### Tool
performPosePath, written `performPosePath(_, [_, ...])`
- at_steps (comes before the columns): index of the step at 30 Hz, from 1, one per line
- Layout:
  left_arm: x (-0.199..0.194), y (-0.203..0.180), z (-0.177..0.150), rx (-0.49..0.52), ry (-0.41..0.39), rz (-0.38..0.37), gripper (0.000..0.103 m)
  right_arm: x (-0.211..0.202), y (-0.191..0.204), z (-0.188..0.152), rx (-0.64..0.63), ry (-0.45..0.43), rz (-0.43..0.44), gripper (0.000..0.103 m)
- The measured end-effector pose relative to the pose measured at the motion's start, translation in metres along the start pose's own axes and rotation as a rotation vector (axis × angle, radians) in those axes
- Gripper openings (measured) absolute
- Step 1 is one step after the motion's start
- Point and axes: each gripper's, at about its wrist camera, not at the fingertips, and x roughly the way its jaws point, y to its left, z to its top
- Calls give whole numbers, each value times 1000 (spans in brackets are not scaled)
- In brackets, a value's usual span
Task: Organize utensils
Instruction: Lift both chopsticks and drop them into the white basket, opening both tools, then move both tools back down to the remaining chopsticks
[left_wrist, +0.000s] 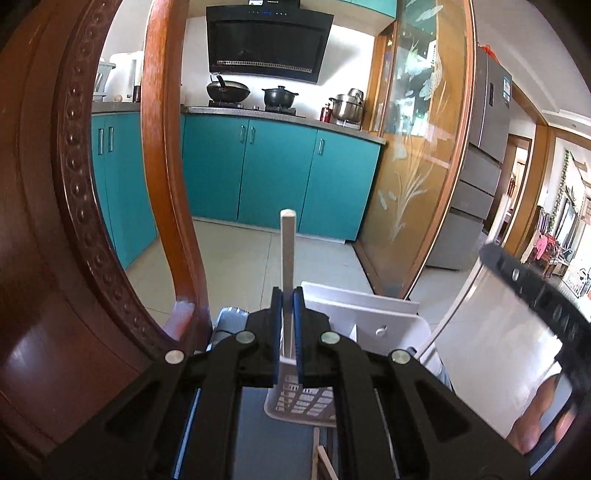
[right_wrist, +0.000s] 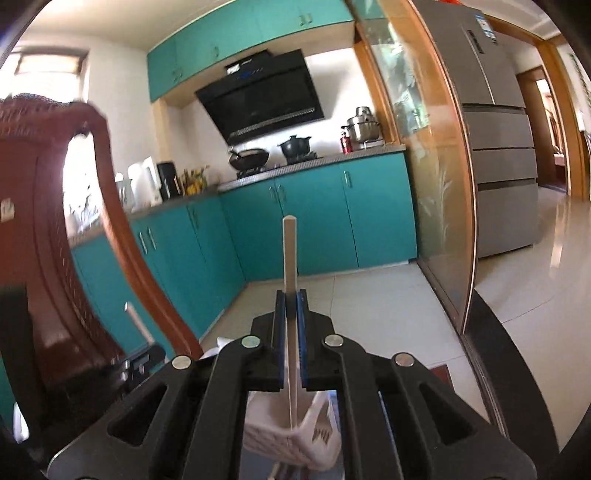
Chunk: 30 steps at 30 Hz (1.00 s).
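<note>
1. Left gripper (left_wrist: 288, 295) is clamped on a white chopstick (left_wrist: 287, 251), held upright over the white slotted basket (left_wrist: 295, 402).
2. Right gripper (right_wrist: 291, 295) is closed on a pale chopstick (right_wrist: 289, 254), lower end kept at the basket (right_wrist: 295, 443), presumably for drop-in.

wrist views, facing kitchen, sharing stove (left_wrist: 251, 107)

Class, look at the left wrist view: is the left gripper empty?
No: the left gripper is shut on a white stick.
</note>
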Motion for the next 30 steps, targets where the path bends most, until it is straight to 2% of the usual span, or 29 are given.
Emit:
performPosePath(9, [-5,7,-2,2,4,-9,7,-27,2,-32,-58,28,6,7])
performPosePath(11, [-6,7,-3,4,3,-12,7,-34,2,-36,-61,32,9,11])
performPosePath(15, [-15,6,-3,19,-27,-15,7,-47,-5,-46,-46,39,23,35])
performPosePath(18, [-24,6,-5,34,-50,-23,14,-60,-10,-57,-48,41,22,42])
performPosePath(25, [-48,14,-25,47,-87,-49,28,-86,-28,-82,-1,68,33,49])
performPosePath(28, [-59,17,-41,76,-92,-41,34,-92,-29,-100,-17,117,12,52])
performPosePath(30, [-63,18,-55,99,-76,-26,39,-89,-28,-116,-48,193,3,53])
